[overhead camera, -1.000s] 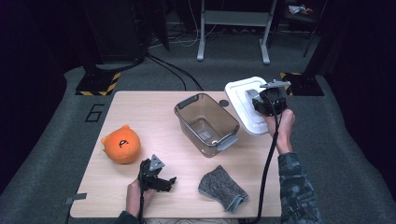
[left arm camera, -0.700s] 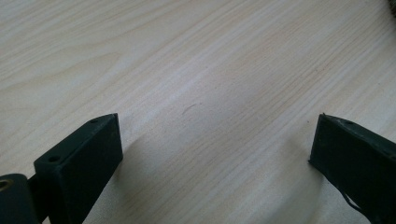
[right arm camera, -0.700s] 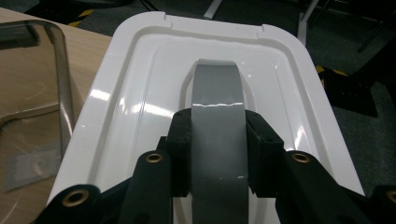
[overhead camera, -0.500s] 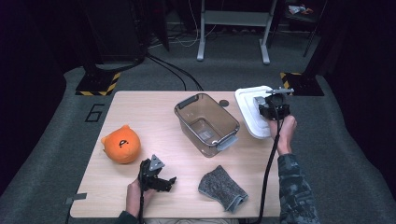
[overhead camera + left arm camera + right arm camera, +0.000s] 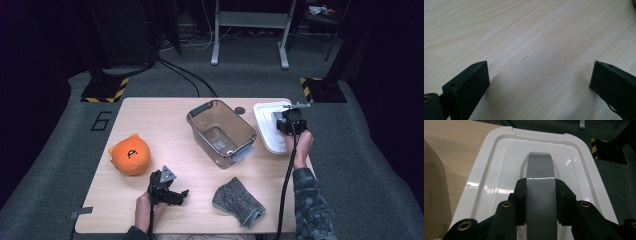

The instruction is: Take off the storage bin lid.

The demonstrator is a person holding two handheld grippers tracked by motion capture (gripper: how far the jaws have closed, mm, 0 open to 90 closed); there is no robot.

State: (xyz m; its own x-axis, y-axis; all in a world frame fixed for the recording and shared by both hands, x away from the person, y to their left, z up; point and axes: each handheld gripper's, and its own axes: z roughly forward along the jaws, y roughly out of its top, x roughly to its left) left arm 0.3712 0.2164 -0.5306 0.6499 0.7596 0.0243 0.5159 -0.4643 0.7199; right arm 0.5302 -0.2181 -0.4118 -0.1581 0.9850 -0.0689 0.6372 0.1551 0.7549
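Our right tongs (image 5: 540, 195) clamp the grey handle (image 5: 541, 173) of the lid (image 5: 265, 127) just right of the bin (image 5: 220, 131), its long axis running away from us, while our left tongs (image 5: 539, 80) gape empty.

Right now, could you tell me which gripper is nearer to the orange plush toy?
Left. The left gripper sits just right of the orange plush toy; the right gripper is across the table, clamped on the white lid's handle.
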